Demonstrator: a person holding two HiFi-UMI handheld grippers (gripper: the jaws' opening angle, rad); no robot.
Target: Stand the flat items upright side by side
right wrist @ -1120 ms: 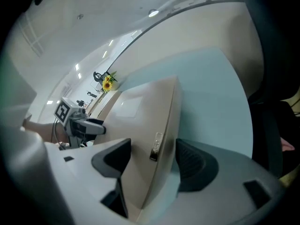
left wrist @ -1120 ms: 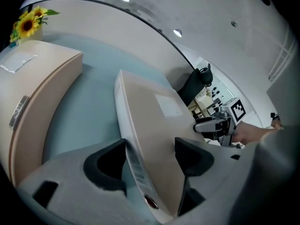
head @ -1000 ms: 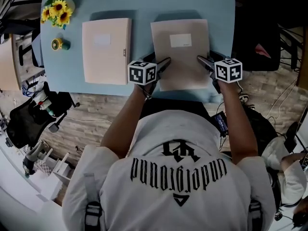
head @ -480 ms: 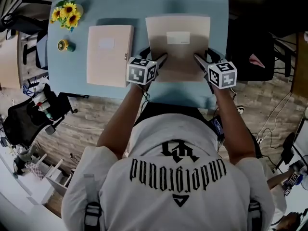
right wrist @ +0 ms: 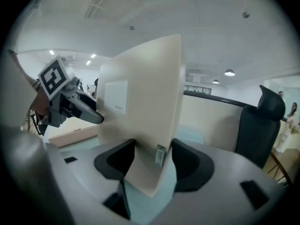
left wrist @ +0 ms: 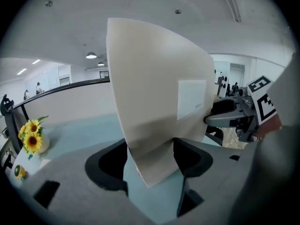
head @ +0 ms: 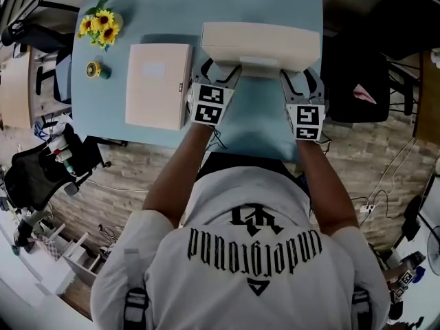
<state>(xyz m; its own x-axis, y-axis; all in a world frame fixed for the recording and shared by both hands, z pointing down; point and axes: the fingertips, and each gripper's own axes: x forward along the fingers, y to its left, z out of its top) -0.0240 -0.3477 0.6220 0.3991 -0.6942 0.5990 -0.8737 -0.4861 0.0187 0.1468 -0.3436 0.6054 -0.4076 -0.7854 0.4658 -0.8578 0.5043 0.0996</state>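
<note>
Beige folder (head: 260, 43) tilted up | left gripper (head: 221, 71) clamps its left corner | right gripper (head: 300, 81), jaws just closing, clamps right corner

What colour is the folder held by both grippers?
The folder is beige; the head view shows it best.

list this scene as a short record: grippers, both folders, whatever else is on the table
left gripper: shut on held folder, at its left lower edge
right gripper: shut on the same folder's right lower edge; jaws have just been closing on it
held folder: tipped up on edge, labelled face toward the person; contact with table unclear
flat folder: lying flat on blue table, left of the held one, apart from it
other items: sunflowers and small yellow-green object at the table's far left
</note>
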